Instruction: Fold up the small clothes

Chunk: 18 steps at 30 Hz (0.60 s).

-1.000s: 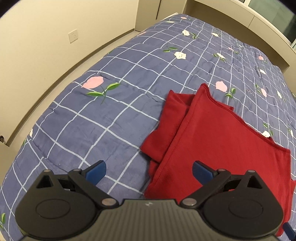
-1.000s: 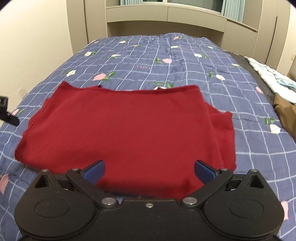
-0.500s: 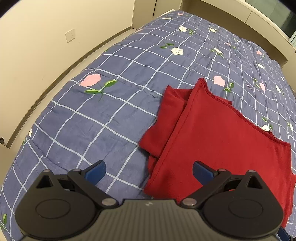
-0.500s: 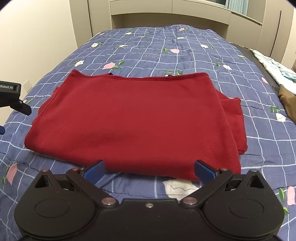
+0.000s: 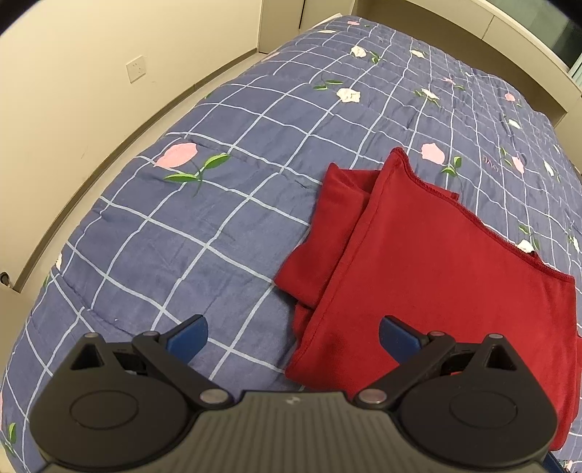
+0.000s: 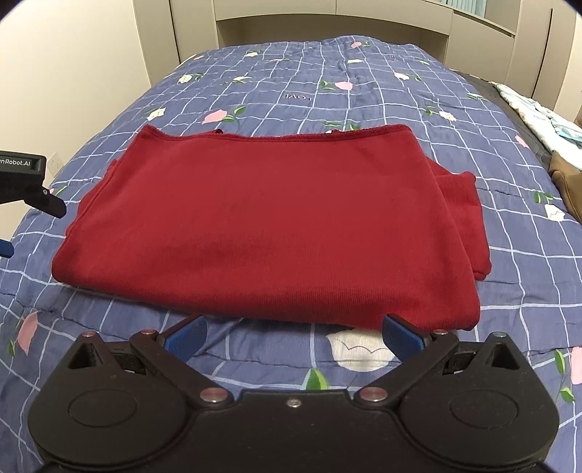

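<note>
A dark red garment lies folded into a wide rectangle on the blue flowered quilt, with sleeve layers sticking out at its right side. In the left wrist view the same red garment fills the right half, a folded sleeve poking out at its left edge. My left gripper hovers open over the garment's near left corner, holding nothing. My right gripper is open just in front of the garment's near edge, empty. The left gripper also shows at the far left of the right wrist view.
The quilt covers the whole bed. A cream wall with a socket runs along the left side. Pale cabinets stand behind the head of the bed. Light patterned cloth and a brown item lie at the right edge.
My right gripper has pulled back toward me off the garment, so the quilt now shows under it. The left gripper has drawn back slightly. Both stayed open.
</note>
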Tool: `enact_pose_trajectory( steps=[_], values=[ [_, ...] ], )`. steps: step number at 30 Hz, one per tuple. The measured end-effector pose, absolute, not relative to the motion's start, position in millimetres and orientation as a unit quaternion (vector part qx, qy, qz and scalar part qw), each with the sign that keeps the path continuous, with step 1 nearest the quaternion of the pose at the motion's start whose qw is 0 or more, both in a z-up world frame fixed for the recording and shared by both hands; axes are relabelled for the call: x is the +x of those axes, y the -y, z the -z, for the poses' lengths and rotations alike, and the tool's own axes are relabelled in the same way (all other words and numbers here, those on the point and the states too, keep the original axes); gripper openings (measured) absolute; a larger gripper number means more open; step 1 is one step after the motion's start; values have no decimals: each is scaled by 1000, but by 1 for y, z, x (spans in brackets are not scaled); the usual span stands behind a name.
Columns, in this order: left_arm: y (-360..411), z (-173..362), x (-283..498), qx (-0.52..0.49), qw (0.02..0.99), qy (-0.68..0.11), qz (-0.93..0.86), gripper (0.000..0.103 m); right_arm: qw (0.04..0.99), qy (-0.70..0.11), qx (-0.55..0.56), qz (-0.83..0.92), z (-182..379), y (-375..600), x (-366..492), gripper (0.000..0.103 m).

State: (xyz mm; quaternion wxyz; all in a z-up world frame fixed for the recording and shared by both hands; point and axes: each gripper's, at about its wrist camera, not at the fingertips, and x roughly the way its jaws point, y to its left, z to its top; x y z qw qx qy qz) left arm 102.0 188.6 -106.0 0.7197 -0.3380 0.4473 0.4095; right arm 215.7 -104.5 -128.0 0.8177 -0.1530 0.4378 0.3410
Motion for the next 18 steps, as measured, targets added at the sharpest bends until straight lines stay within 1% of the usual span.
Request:
enact_pose_trajectory(
  steps=[18],
  values=[
    [-199, 120, 112, -334, 715, -465, -402, 102, 813, -443, -152, -344, 133, 97, 222, 102]
  ],
)
